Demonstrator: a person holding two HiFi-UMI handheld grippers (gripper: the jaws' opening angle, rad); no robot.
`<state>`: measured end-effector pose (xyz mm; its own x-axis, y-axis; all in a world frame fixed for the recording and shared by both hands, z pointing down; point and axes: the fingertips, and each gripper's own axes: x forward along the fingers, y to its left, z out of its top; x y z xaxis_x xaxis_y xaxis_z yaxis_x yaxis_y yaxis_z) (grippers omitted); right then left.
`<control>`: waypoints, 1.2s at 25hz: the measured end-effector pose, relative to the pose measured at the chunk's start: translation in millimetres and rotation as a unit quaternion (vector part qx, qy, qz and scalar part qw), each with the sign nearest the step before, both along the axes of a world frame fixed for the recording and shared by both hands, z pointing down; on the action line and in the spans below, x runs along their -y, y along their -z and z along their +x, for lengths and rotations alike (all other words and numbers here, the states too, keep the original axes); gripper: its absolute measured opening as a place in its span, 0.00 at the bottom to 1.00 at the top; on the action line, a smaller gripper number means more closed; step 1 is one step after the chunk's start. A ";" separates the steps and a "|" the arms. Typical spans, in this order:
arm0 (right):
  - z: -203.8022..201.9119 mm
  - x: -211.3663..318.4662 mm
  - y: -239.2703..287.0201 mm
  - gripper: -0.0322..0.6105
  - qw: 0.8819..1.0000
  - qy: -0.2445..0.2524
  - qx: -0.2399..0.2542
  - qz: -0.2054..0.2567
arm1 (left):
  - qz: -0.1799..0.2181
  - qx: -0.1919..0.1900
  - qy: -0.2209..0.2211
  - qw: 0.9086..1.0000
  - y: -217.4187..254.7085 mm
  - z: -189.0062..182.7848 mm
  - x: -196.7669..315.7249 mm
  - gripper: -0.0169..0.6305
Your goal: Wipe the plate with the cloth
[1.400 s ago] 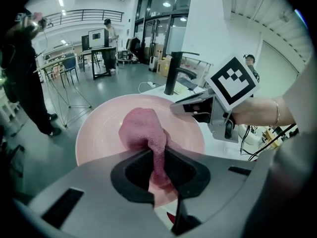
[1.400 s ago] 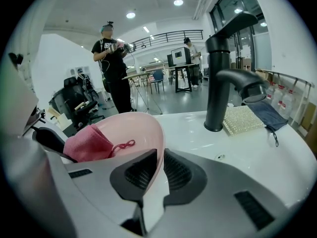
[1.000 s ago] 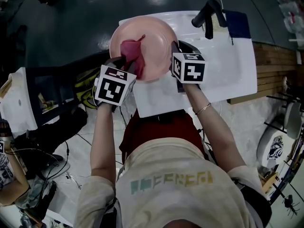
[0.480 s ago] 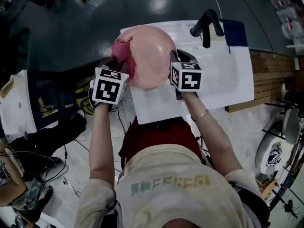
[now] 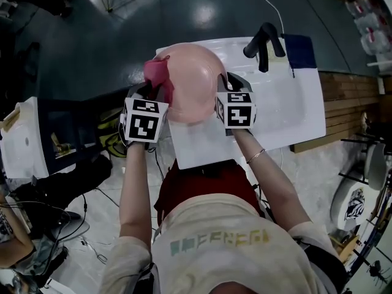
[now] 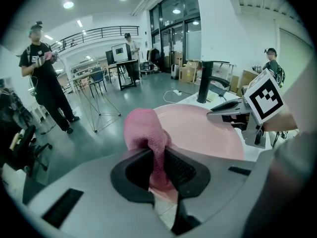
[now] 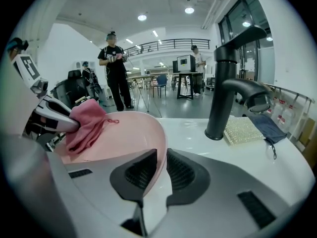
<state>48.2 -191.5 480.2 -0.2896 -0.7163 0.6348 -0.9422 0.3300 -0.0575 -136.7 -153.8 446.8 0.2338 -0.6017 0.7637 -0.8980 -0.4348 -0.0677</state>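
Left hand-held gripper (image 6: 157, 168) is seen closed on the pink cloth (image 6: 144, 133) — the bunched cloth stands up out of the jaws and is pressed to the plate (image 6: 203, 133) at its left rim. Right hand-held gripper (image 7: 161, 171) is clamped on the opposite rim, with the thin edge pinched between its jaws. Placement is shown only by the head view: the plate is held tilted over the far-left corner of the worktop (image 5: 288, 103), cloth side overhanging the floor (image 5: 92, 35). A knobbly mat (image 7: 241, 130) just beside the black faucet (image 7: 225, 83) is shown only by the right gripper view. Bare worktop lies between plate and faucet.
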 end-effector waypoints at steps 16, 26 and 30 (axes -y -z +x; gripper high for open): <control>10.7 9.2 20.9 0.15 0.995 -0.030 0.024 0.089 | 0.053 -0.035 0.031 0.997 19.4 4.1 11.1 0.13; 0.1 5.6 85.0 0.15 0.986 -0.028 0.082 0.143 | 0.138 -0.066 0.049 0.987 53.8 -3.6 15.9 0.13; -4.7 -2.0 110.6 0.15 0.980 -0.018 0.104 0.167 | 0.165 -0.078 0.055 0.982 70.6 -5.0 12.7 0.13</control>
<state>43.6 -189.5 369.6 -0.3587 -0.8860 0.2937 -0.9330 0.3300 -0.1439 -141.7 -166.5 376.2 0.2521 -0.8388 0.4826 -0.9487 -0.3126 -0.0477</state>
